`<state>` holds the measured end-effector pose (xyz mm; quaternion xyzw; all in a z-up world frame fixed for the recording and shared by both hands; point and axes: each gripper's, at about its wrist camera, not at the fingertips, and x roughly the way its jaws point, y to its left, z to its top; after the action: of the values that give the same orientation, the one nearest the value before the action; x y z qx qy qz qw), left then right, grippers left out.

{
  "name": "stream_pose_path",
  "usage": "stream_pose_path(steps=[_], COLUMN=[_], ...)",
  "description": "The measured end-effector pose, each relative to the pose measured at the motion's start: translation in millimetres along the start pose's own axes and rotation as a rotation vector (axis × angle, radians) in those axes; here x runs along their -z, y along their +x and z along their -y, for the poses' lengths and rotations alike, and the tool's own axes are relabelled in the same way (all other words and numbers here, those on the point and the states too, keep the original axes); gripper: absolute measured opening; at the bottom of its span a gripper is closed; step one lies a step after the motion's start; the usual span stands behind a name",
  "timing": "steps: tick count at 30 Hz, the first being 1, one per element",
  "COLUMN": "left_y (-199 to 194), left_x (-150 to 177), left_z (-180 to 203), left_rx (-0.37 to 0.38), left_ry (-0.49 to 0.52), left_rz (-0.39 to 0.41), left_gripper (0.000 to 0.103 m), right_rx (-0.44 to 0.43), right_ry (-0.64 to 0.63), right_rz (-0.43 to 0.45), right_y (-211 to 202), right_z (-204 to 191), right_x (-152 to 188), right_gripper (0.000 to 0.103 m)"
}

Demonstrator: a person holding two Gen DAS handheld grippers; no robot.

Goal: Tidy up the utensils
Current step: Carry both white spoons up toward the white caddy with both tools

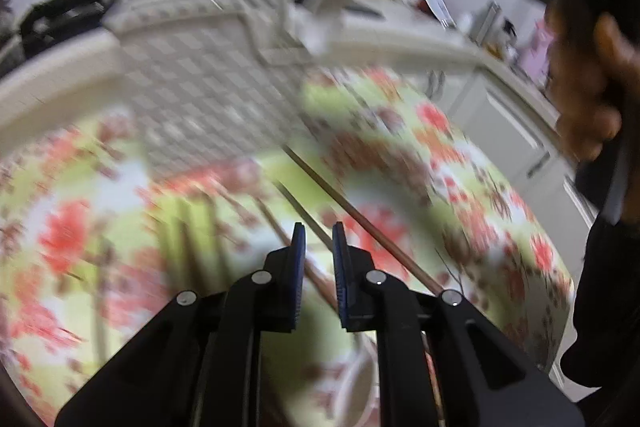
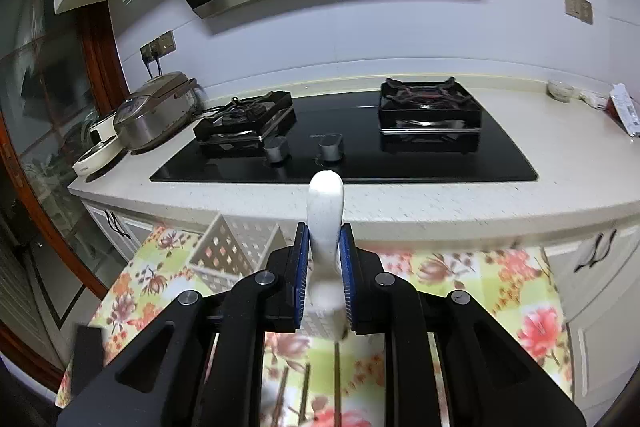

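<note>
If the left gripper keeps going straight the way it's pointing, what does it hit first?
Most likely the wooden chopsticks lying on the floral tablecloth just ahead of the left gripper, whose jaws look empty. The picture is blurred, so depth is uncertain.

A floral-clothed table (image 1: 460, 163) fills the lower frame of both views. A white lattice basket (image 1: 208, 87) sits on it at upper left, and thin brown chopsticks (image 1: 360, 215) lie diagonally across the cloth at centre.
</note>
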<state>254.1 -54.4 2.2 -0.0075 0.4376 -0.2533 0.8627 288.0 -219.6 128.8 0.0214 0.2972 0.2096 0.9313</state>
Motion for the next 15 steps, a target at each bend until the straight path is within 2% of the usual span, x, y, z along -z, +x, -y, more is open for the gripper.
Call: stream_pose_path(steps=[5, 8, 10, 13, 15], left_y=[28, 42, 47, 45, 38], left_x=[16, 20, 20, 18, 17], left_z=[25, 31, 33, 36, 35], left_rx=[0.009, -0.010, -0.030, -0.065, -0.071], left_ry=[0.037, 0.050, 0.044, 0.050, 0.037], left_rz=[-0.085, -0.130, -0.129, -0.127, -0.116], left_gripper=[0.013, 0.013, 0.012, 0.004, 0.004], right_rx=[0.017, 0.014, 0.007, 0.004, 0.001], right_ry=[0.011, 0.013, 0.020, 0.023, 0.024], right_rz=[-0.005, -0.020, -0.027, -0.031, -0.030], right_y=[-22, -25, -26, -28, -30], right_z=[12, 18, 20, 22, 22], right_x=[24, 34, 38, 41, 42], right_gripper=[0.018, 0.018, 0.018, 0.018, 0.018])
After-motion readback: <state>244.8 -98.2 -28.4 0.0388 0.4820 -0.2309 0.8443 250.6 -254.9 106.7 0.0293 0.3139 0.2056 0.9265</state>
